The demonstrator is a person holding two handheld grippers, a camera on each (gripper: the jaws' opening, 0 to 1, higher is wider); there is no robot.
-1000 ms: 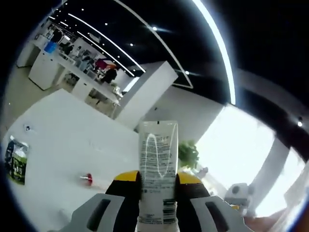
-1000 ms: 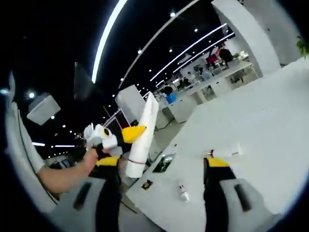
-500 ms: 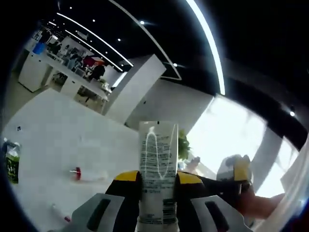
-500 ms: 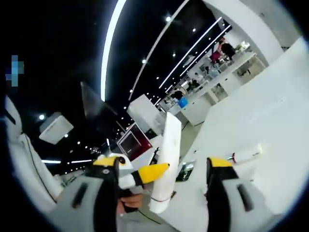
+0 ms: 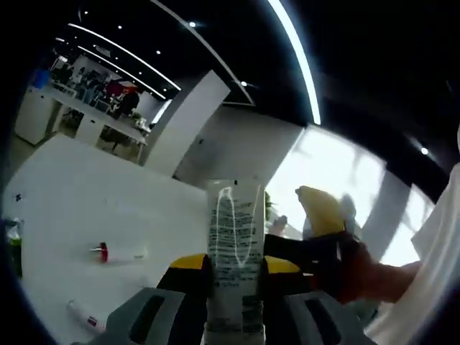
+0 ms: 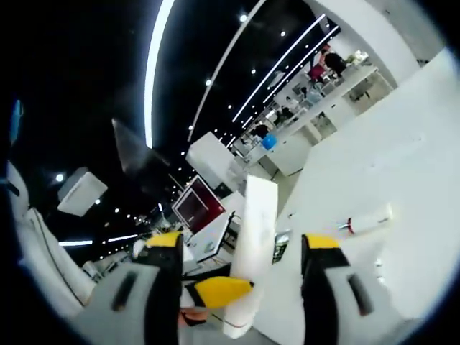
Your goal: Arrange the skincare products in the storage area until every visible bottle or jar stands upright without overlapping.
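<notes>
A white squeeze tube point(image 5: 233, 241) with printed text stands up between the yellow-tipped jaws of my left gripper point(image 5: 233, 264), which is shut on it and holds it in the air above the white table point(image 5: 65, 194). From the right, a yellow fingertip point(image 5: 320, 210) of the other gripper comes close beside the tube, with a hand point(image 5: 363, 272) behind it. In the right gripper view the same tube point(image 6: 259, 237) rises between the wide-apart jaws of my right gripper point(image 6: 243, 244), which is open and not touching it. A yellow fingertip point(image 6: 223, 290) of the left gripper shows at the tube's base.
A white tube with a red cap point(image 5: 118, 251) point(image 6: 368, 219) lies flat on the table. A small bottle point(image 5: 86, 316) lies nearer the front edge. A green packet point(image 5: 10, 248) sits at the far left. White counters point(image 5: 57, 118) and people stand far behind.
My right gripper has come in around the held tube, which now stands between its open jaws. The left gripper still holds the tube; both views have tilted.
</notes>
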